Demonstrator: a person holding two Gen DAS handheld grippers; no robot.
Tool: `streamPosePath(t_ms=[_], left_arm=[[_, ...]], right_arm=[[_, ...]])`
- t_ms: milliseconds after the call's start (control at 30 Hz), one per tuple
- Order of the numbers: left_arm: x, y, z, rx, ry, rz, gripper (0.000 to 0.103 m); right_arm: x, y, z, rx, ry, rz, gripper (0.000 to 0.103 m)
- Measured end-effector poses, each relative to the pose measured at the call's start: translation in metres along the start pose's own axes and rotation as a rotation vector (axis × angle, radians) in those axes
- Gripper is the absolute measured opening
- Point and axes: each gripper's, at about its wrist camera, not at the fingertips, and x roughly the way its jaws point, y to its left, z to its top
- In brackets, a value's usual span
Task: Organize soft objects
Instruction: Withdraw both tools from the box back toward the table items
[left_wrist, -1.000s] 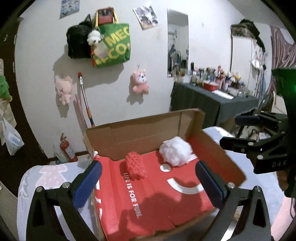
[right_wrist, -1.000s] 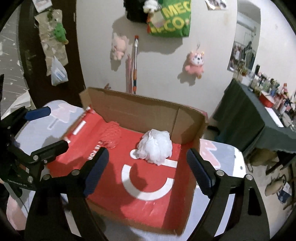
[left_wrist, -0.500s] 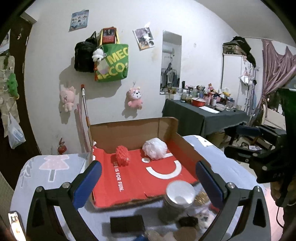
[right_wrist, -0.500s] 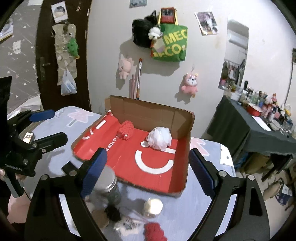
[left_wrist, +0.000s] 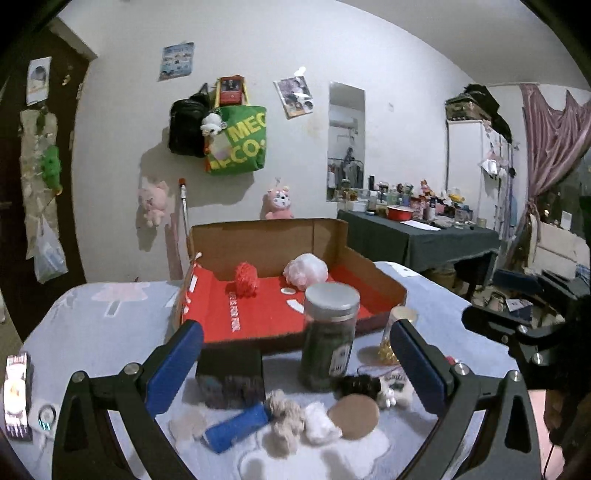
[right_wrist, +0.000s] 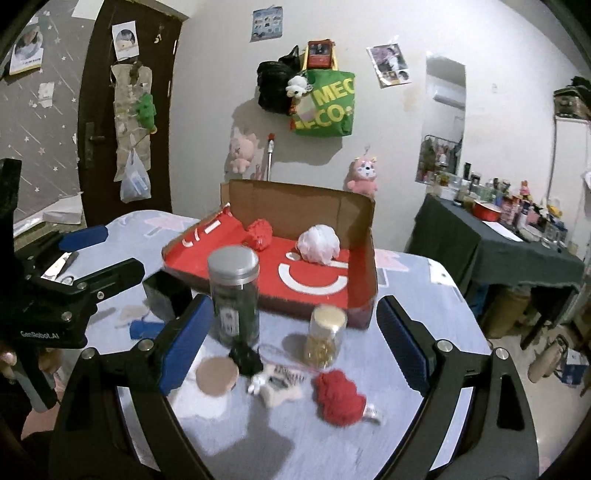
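A cardboard box (left_wrist: 373, 275) with a red floor stands on the table; a red mesh puff (left_wrist: 246, 277) and a white puff (left_wrist: 306, 271) lie at its back. Loose in front of it are a beige yarn tuft (left_wrist: 284, 417), white cotton (left_wrist: 319, 424), a black scrunchie (left_wrist: 356, 384), a small white plush (right_wrist: 275, 384) and a red yarn ball (right_wrist: 338, 397). My left gripper (left_wrist: 294, 326) hangs open over the near clutter, holding nothing. My right gripper (right_wrist: 293, 301) is open and empty too, above the plush and yarn ball.
A tall silver-lidded jar (left_wrist: 328, 343), a small jar of gold bits (right_wrist: 325, 338), a black block (left_wrist: 231, 376), a blue roll (left_wrist: 238, 426) and a tan disc (left_wrist: 353, 415) stand among the soft things. A phone (left_wrist: 16, 395) lies at the table's left edge.
Both grippers have drawn back from the box and sunk a little. The box now looks farther off, and the clutter on the table in front of it has come into view.
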Motion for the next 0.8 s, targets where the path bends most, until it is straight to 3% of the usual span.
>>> streamPosePath(t_ms=[233, 367, 567, 800], left_arm=[[0.004, 0.004, -0.043, -0.068, -0.006, 0.027, 0.103], [0.02, 0.009, -0.062, -0.084, 0.048, 0.042, 0.103], [0.035, 0.023, -0.079, -0.099, 0.123, 0.065, 0.103], [0.042, 0.035, -0.085, -0.081, 0.185, 0.075, 0.103]], right_arm=[[0.003, 0.013, -0.052, 0.018, -0.04, -0.036, 0.091], [0.025, 0.021, -0.074, 0.016, 0.008, -0.035, 0.091], [0.057, 0.017, -0.091, 0.085, 0.099, 0.022, 0.091], [0.077, 0.018, -0.092, 0.1, 0.128, 0.06, 0.091]])
